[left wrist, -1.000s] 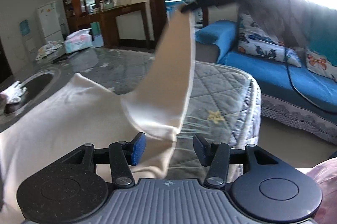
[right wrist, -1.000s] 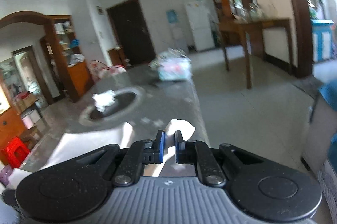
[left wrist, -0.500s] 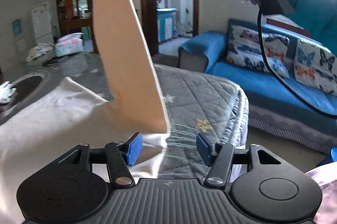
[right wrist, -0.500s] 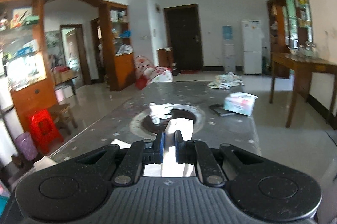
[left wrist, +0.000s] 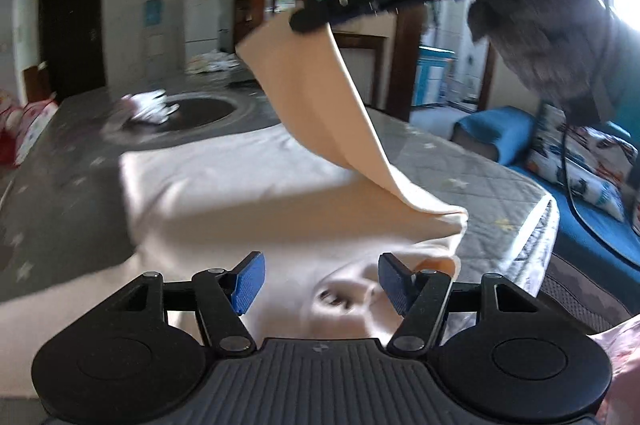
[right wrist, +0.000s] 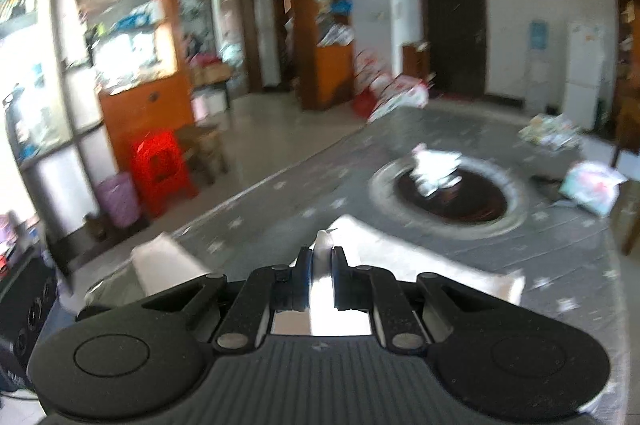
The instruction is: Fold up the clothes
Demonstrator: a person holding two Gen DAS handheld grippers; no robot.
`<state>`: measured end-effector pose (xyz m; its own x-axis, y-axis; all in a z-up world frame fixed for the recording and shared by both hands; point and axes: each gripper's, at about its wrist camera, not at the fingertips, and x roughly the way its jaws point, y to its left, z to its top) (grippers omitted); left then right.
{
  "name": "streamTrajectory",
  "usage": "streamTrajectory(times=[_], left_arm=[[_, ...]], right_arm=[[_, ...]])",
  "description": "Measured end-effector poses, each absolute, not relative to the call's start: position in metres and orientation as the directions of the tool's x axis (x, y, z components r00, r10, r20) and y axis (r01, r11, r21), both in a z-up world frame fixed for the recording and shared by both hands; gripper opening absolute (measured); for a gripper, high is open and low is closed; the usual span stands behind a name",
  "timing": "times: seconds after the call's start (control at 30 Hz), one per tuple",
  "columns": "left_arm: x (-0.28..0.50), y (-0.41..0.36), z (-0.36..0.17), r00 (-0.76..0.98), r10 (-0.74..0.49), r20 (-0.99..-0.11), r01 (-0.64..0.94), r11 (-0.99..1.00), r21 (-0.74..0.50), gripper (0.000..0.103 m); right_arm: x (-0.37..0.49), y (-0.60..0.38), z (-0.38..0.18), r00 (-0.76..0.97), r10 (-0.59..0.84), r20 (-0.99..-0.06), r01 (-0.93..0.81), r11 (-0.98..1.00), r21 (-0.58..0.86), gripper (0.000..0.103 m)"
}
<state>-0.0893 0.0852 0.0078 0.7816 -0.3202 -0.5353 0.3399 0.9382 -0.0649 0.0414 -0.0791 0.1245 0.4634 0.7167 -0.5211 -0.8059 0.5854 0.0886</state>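
A cream garment (left wrist: pixel 240 193) lies spread on the grey quilted table cover (left wrist: pixel 472 169). My left gripper (left wrist: pixel 320 277) hovers low over its near edge. Its jaws are opening, and the blue pads (left wrist: pixel 250 277) stand apart with only the flat cloth beneath them. In the left wrist view my right gripper (left wrist: pixel 308 21), held by a grey-gloved hand (left wrist: pixel 552 37), hangs high above the table, shut on the end of a lifted flap (left wrist: pixel 320 97) of the garment. The right wrist view shows my right gripper (right wrist: pixel 320 265) pinching that cream fabric (right wrist: pixel 324 241); the rest of the garment (right wrist: pixel 400 257) lies below.
A round dark recess (right wrist: pixel 448 193) in the table holds a crumpled white cloth (left wrist: pixel 148 105). A tissue pack (right wrist: pixel 588 185) lies beyond it. The table edge (left wrist: pixel 540 225) drops off at the right beside a blue sofa (left wrist: pixel 588 237). A red stool (right wrist: pixel 160 165) stands left of the table.
The right gripper has carried the flap higher and over to the left across the garment. The left gripper's jaws have widened, and its view has swung left over the cloth.
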Motion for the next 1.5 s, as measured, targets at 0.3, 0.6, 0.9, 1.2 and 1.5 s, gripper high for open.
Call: streamTrajectory(times=[0.3,0.6,0.9,1.2,1.5], left_arm=[[-0.084,0.098,0.008,0.796,-0.279,-0.537,0.282,0.956,-0.079,0.067],[-0.069,0.105,0.011,0.815,-0.246,-0.525,0.238,0.968,-0.084,0.067],[-0.047,0.115,0.002,0.795,-0.201,-0.573,0.170,0.980,-0.107,0.066],[-0.039,0.117,0.002,0.792,-0.204,-0.576,0.167,0.979,-0.117,0.059],[-0.015,0.121,0.005,0.788,-0.198,-0.582,0.150,0.980,-0.130,0.051]], right_arm=[[0.024,-0.077,0.110,0.418,0.701,-0.578,-0.831,0.552,0.068,0.016],[0.036,-0.126,0.056,0.408,0.534,-0.740,-0.795,0.607,0.000,0.017],[0.014,-0.144,0.021,0.352,0.497,-0.793,-0.820,0.572,-0.005,0.026],[0.013,-0.157,0.025,0.348,0.498,-0.794,-0.820,0.573,0.000,0.026],[0.046,-0.146,0.037,0.427,0.548,-0.719,-0.779,0.626,0.015,0.026]])
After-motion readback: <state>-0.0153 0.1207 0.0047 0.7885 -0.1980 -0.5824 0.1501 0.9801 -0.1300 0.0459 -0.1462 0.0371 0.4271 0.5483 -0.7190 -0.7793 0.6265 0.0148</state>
